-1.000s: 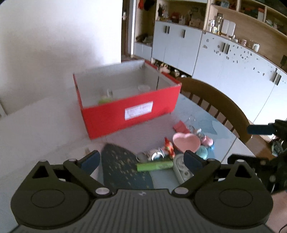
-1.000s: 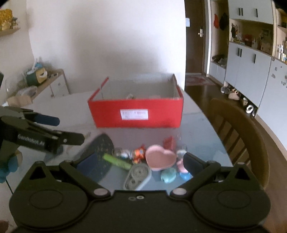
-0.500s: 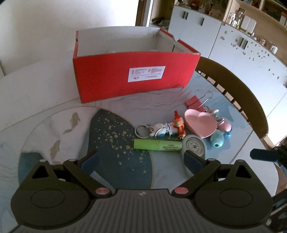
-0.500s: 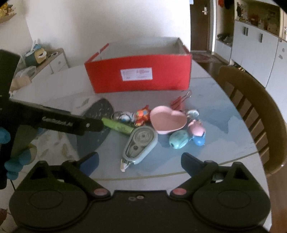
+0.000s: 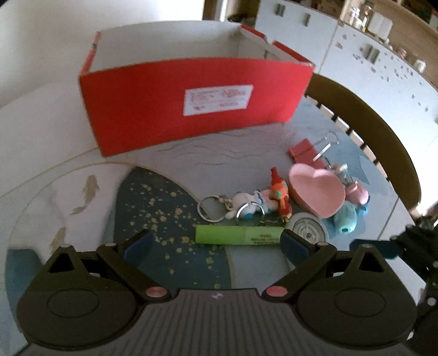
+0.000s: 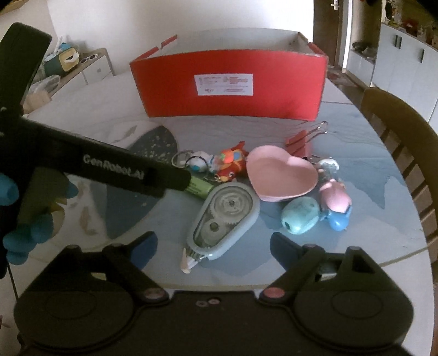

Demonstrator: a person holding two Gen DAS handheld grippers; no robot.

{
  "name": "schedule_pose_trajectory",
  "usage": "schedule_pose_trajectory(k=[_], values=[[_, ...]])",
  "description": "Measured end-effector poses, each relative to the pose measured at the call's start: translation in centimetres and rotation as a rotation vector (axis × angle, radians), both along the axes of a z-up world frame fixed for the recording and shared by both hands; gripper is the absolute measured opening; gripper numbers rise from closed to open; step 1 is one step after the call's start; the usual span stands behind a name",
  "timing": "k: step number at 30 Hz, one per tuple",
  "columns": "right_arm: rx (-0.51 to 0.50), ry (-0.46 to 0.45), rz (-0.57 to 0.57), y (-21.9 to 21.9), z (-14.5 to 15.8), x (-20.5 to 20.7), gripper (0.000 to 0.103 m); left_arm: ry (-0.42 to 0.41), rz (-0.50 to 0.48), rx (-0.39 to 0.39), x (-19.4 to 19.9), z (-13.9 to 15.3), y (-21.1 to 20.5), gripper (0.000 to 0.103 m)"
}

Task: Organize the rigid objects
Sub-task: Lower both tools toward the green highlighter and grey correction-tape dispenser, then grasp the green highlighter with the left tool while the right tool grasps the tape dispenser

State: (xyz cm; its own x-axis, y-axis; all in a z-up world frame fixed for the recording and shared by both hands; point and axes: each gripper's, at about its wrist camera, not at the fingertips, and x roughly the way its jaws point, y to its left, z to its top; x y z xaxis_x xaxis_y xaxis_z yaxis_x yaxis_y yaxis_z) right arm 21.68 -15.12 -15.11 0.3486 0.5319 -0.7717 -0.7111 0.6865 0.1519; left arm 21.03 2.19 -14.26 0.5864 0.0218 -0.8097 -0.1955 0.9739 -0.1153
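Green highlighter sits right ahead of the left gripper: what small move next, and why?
Probably ease the left gripper forward and down until its open fingers straddle the green highlighter, then close. It lies flat on the table, crosswise just past the fingertips, nearest of the loose items, and the red box waits behind.

Before us, white wall [image 6: 191,16] at twelve o'clock, grey cabinets [image 5: 383,63] and wooden chair [image 6: 405,131] at two.

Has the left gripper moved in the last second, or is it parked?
Yes. The left gripper has dropped toward the table and closed in on the green highlighter; the red box now looms larger and its inside is out of sight.
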Motion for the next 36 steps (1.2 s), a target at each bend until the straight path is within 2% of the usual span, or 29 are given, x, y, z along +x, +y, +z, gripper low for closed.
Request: schedule_pose_trajectory(k=[4, 12, 16, 20, 25, 34, 36], values=[[-0.018, -0.004, 0.011, 0.7, -0.5, 0.4, 0.085, 0.014, -0.035, 0.028, 0.5, -0.6, -0.5, 0.100], [-0.051, -0.037, -0.010, 1.9, -1.1, 1.1, 0.078, 0.018, -0.035, 0.000, 1.3, -0.9, -0.9, 0.100], [-0.077, -0.076, -0.007, 2.1, -1.0, 1.0, 0.063, 0.023, -0.048, -0.002, 1.6, -1.1, -1.5, 0.100], [-0.081, -0.081, 0.005, 1.6, -1.0, 1.1, 0.059, 0.021, -0.049, 0.001, 1.5, -1.3, -1.7, 0.100], [-0.091, -0.088, 0.030, 0.7, -0.8, 0.9, 0.048, 0.024, -0.049, 0.001, 1.6, -1.6, -1.6, 0.100], [-0.087, -0.089, 0.032, 0.0, -0.7, 1.0, 0.043, 0.009, -0.071, 0.058, 1.2, -2.3, -2.2, 0.098], [-0.086, -0.095, 0.025, 0.1, -0.8, 0.9, 0.042, 0.005, -0.082, 0.077, 1.2, -2.4, -2.5, 0.090]])
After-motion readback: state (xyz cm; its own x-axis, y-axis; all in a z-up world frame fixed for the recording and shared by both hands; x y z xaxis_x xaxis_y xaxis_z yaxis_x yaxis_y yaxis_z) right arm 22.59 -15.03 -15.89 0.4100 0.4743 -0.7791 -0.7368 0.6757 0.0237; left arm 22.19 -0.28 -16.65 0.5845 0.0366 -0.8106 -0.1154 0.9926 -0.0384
